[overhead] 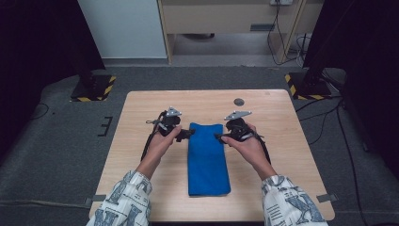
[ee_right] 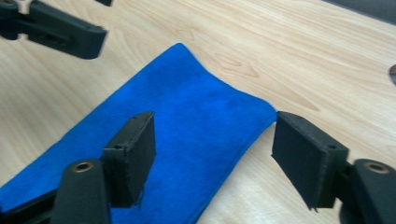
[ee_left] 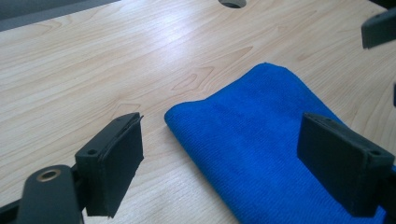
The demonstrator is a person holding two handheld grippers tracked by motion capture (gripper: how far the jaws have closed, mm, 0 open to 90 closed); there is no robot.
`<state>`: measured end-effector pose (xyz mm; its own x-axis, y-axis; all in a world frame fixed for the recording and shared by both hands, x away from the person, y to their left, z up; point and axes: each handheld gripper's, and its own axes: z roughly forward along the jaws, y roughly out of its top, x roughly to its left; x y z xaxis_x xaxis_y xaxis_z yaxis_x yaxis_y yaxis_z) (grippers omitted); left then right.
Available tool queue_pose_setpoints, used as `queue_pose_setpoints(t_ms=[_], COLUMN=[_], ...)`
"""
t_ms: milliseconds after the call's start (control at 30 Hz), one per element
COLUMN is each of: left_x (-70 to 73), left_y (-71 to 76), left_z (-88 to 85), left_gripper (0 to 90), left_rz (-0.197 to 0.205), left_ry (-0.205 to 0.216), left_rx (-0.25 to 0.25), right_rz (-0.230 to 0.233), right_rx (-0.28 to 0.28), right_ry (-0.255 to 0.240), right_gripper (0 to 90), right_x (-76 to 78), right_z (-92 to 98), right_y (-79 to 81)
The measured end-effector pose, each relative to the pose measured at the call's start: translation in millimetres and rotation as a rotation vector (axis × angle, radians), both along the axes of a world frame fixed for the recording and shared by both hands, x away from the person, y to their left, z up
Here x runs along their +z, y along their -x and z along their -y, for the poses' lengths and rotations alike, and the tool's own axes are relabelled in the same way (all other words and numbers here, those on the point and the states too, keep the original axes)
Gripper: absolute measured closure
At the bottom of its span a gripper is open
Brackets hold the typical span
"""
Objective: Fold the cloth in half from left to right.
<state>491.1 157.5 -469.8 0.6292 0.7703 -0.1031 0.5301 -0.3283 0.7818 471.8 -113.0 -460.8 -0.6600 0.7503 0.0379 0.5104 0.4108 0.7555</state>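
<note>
The folded blue microfibre cloth (ee_left: 261,140) is cut off by the bottom edge of the left gripper view, and its right margin is hidden behind a black jaw. In the right gripper view, its near end runs out at the lower left corner. A dark round insert (ee_right: 392,74) beyond the cloth is cropped at the right edge.

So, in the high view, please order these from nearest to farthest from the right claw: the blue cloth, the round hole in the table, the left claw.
1. Blue cloth: just beside the right claw, at the cloth's far right corner.
2. Left claw: across the cloth's far end, on its left side.
3. Round hole: farther back on the table.
</note>
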Motion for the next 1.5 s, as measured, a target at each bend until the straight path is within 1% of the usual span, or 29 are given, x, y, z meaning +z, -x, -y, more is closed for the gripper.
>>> queue_pose_setpoints(t_ms=[67,167,200,267,367,500,600,667,767,867,967,1000,1067,1133,1167,1233,1367,1400,1500], left_x=[0.1,-0.7,-1.9,-4.1,-7.2,-12.4,-16.7,-19.8,-24.6,-28.5,-33.7,-35.7,-38.9,-40.9,-42.2,-44.3,-48.9,-50.1,-53.8], left_y=[-0.4,-2.4,-4.4,-6.7,-9.2,-13.4,-16.7,-19.6,-24.8,-27.8,-30.6,-31.2,-32.2,-33.3,-34.1,-35.3,-37.3,-37.8,-39.4], left_z=[-0.4,-0.4,0.2,0.8,0.6,-2.5,-2.6,-2.0,-1.2,0.1,2.6,4.0,5.5,5.8,5.6,5.4,5.6,5.7,4.9], left_gripper=[14.0,14.3,14.3,15.4,15.7,16.1,16.8,18.1,20.0,21.9,22.6,22.8,22.9,23.5,25.1,29.0,33.7,34.7,37.7], left_rz=[0.002,-0.004,-0.014,-0.024,-0.031,-0.045,-0.054,-0.06,-0.074,-0.081,-0.093,-0.094,-0.1,-0.107,-0.11,-0.114,-0.122,-0.123,-0.13], left_ry=[0.005,0.025,0.008,-0.012,-0.004,-0.018,-0.015,-0.014,0.003,0.005,-0.006,-0.016,-0.019,-0.013,-0.008,-0.011,-0.021,-0.023,-0.027], left_rx=[0.004,0.007,-0.002,0.0,0.004,0.019,0.033,0.039,0.055,0.064,0.065,0.062,0.06,0.064,0.069,0.072,0.072,0.074,0.078], right_rz=[-0.001,-0.001,-0.006,0.001,-0.004,0.004,0.0,-0.007,-0.021,-0.031,-0.038,-0.044,-0.055,-0.064,-0.069,-0.081,-0.087,-0.095,-0.101], right_rx=[-0.003,-0.004,-0.006,-0.011,-0.034,-0.045,-0.054,-0.057,-0.056,-0.063,-0.077,-0.087,-0.091,-0.095,-0.102,-0.122,-0.126,-0.128,-0.138], right_ry=[0.005,0.019,0.019,0.024,0.025,0.038,0.043,0.038,0.04,0.042,0.046,0.04,0.039,0.045,0.042,0.023,-0.005,-0.008,0.005], right_gripper=[35.8,40.7,42.5,46.4,52.2,58.2,62.2,65.4,67.7,69.0,74.4,75.4,75.4,73.4,71.8,68.7,63.7,61.9,57.3], right_x=[0.2,-1.3,-2.4,-5.0,-9.1,-12.4,-15.6,-18.0,-22.6,-25.2,-28.0,-29.5,-33.9,-39.1,-40.9,-44.1,-47.3,-48.6,-53.7], right_z=[0.8,1.5,1.3,1.3,1.4,1.7,1.5,0.0,-4.3,-7.2,-8.7,-9.1,-9.5,-9.2,-8.6,-7.4,-6.8,-7.2,-8.0], right_y=[-3.9,-11.5,-14.3,-20.7,-26.7,-31.8,-36.3,-39.7,-47.1,-53.0,-58.6,-60.1,-62.9,-65.5,-66.8,-69.2,-72.4,-73.0,-75.1])
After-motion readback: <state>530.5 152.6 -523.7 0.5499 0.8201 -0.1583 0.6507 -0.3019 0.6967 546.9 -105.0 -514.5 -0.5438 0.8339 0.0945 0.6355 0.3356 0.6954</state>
